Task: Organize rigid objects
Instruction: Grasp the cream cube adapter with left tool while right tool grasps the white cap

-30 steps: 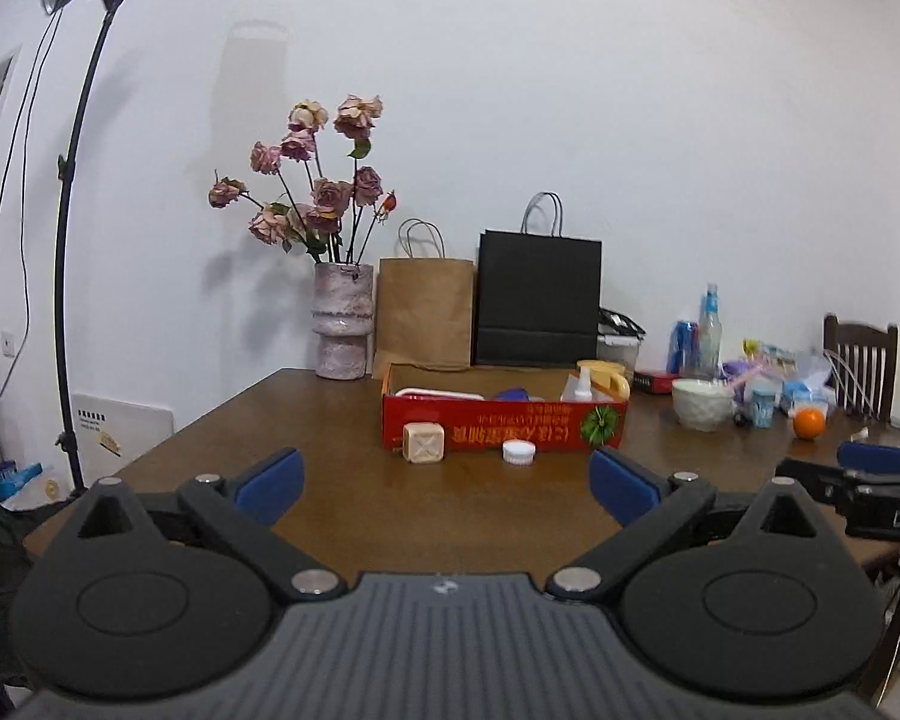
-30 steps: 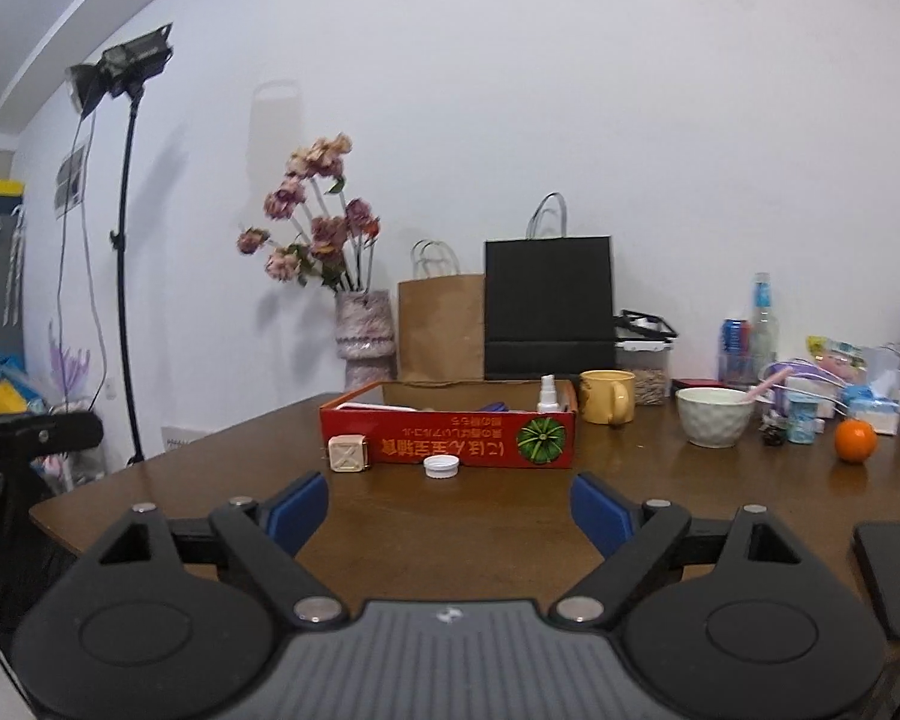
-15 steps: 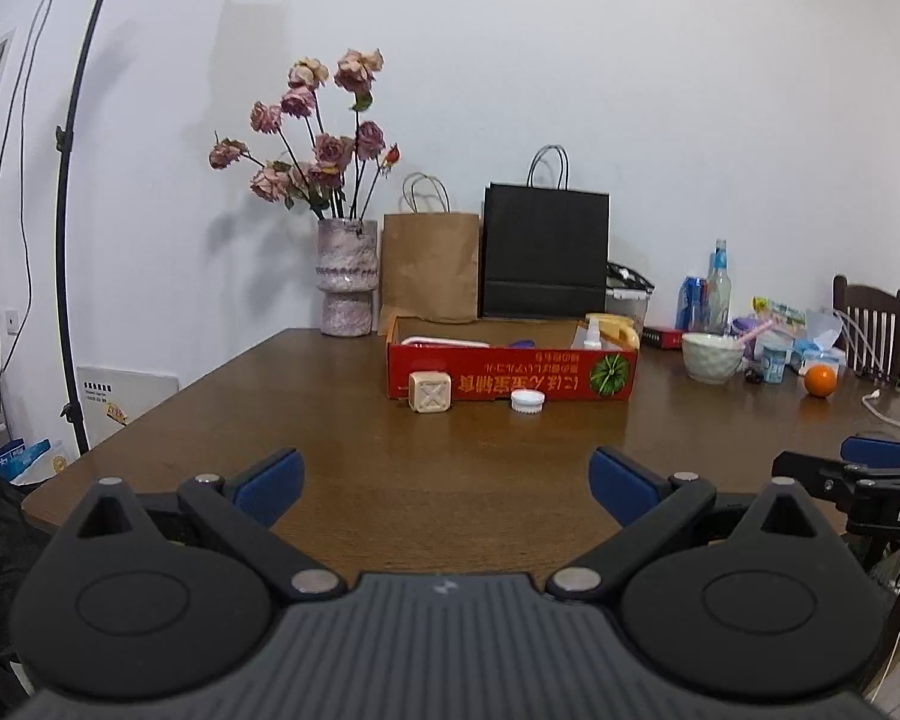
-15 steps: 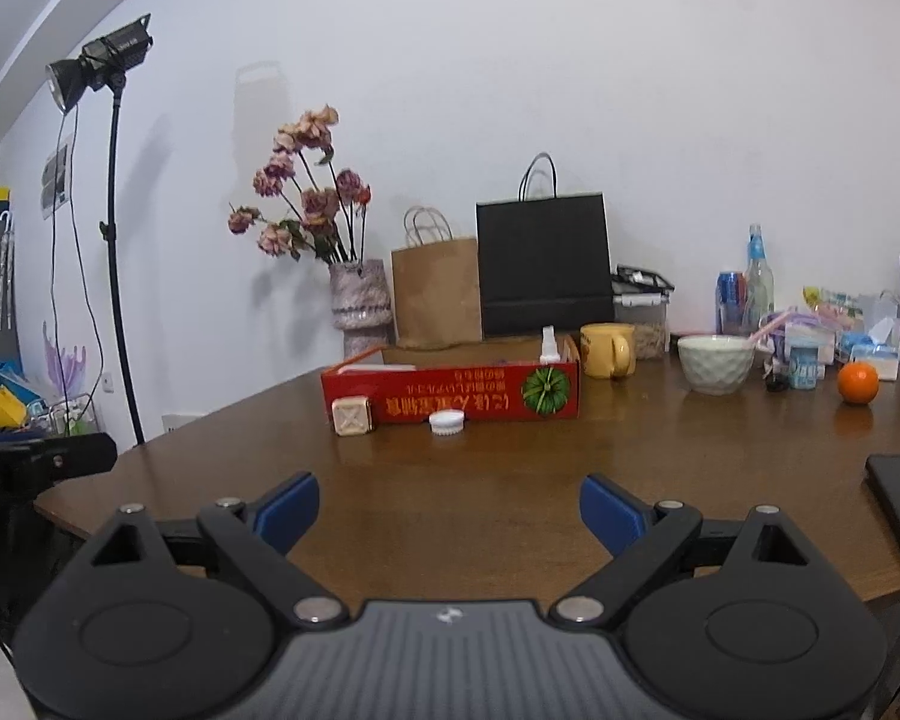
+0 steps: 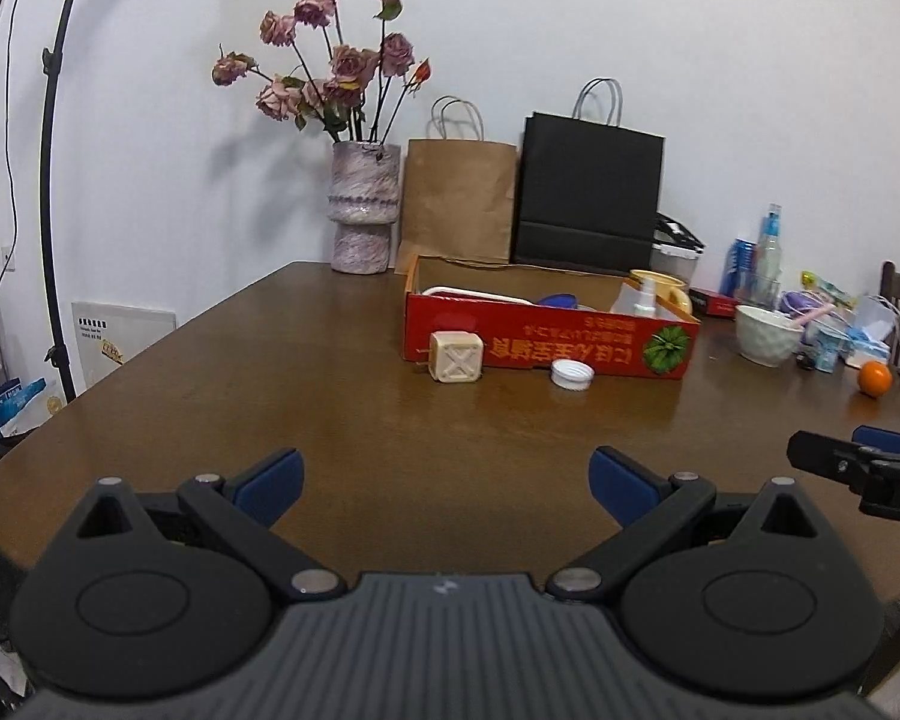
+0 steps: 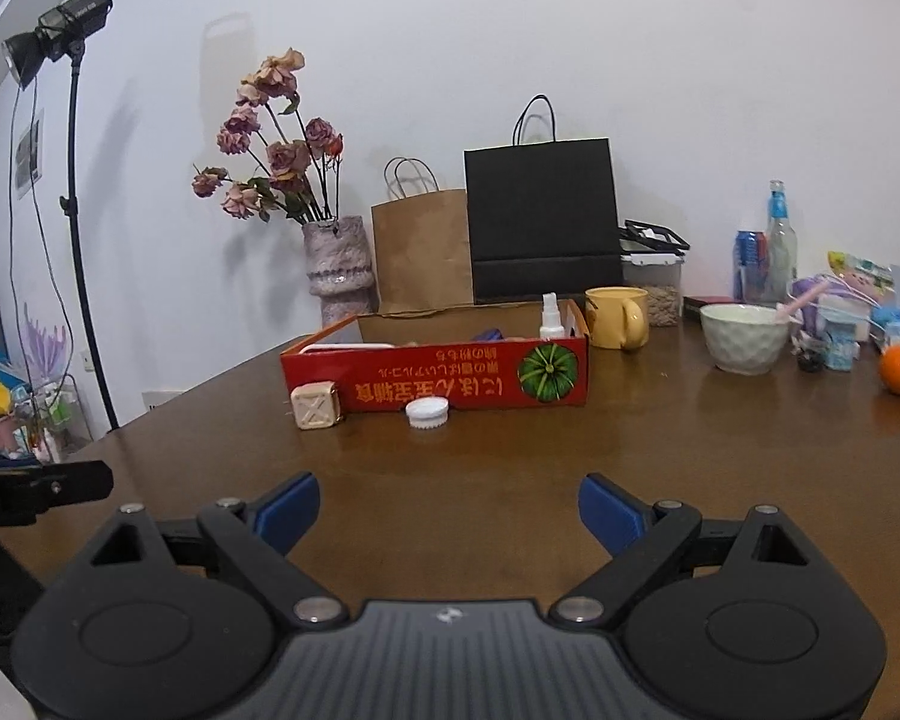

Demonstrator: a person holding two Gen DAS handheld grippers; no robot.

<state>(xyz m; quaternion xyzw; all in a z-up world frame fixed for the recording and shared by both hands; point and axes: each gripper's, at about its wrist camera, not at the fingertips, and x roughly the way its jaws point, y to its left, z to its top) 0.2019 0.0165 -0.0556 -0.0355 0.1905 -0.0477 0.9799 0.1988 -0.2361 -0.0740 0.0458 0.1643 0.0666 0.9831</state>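
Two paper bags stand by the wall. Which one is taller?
The black bag, right of the brown bag; its top edge and handles rise higher, and it's wider too.

A home dining room: wooden table [image 5: 270, 396], vase of roses [image 5: 363, 204], mug [image 6: 618, 317], shopping bags [image 6: 540, 222].

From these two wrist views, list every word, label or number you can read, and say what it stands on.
"DA": cut-off white letters on the right tongs, at the left view's edge.
"oLAI": cut-off letters on the left tongs, at the right view's edge.
Red cardboard box: upside-down yellow characters, too blurred to read.
White wall panel: label too small.
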